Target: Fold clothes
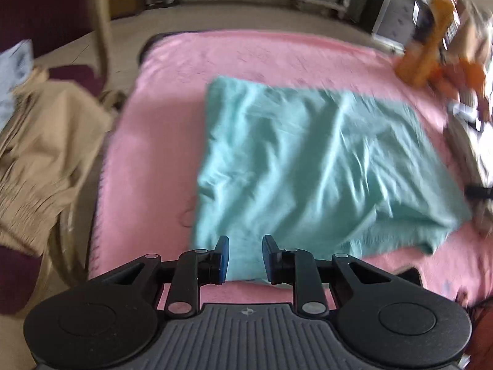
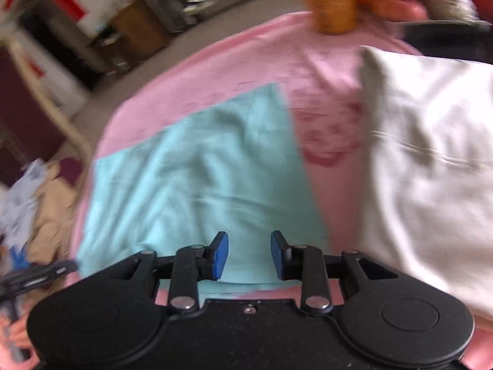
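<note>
Pink bedcover (image 1: 160, 141) carries 1 teal garment (image 1: 308, 160); 1 white cloth (image 2: 431, 169) at 3 o'clock; left gripper (image 1: 245, 257) and right gripper (image 2: 249, 254) gape empty.

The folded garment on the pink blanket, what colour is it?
The garment is plain light teal, no pattern. It shows best in the left wrist view.

teal garment (image 1: 308, 160), pink blanket (image 1: 148, 169), beige trousers (image 1: 40, 154)
</note>
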`<state>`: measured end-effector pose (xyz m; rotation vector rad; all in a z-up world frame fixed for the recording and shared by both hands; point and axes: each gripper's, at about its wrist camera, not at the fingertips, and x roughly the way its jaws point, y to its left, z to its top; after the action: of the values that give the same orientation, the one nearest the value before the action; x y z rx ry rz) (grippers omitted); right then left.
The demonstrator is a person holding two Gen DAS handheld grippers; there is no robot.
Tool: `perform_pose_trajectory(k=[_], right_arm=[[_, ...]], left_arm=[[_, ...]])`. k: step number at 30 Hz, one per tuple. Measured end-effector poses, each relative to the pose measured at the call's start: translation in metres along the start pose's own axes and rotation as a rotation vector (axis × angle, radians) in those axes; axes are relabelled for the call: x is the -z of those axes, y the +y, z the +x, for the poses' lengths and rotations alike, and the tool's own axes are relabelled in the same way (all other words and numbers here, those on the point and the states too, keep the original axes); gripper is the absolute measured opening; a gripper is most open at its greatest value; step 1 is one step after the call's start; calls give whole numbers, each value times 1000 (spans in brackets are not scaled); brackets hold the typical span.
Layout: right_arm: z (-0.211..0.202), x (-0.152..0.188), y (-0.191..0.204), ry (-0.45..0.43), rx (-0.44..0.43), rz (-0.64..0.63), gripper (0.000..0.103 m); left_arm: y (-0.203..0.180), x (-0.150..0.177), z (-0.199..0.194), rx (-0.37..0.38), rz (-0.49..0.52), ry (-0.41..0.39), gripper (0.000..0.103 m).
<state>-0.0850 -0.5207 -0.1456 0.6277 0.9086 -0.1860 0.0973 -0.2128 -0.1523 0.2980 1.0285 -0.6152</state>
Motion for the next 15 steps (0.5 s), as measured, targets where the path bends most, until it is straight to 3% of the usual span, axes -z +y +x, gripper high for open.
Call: perform_pose_trajectory(k=[5, 9, 15], right_arm=[[26, 1, 46, 76, -17, -245, 41], [44, 2, 68, 105, -20, -383, 40], [54, 8, 89, 77, -48, -507, 32]], left_arm=[[6, -1, 19, -24, -32, 72, 23], [17, -2, 10, 6, -87, 41, 23], [14, 0, 4, 11, -94, 26, 24]])
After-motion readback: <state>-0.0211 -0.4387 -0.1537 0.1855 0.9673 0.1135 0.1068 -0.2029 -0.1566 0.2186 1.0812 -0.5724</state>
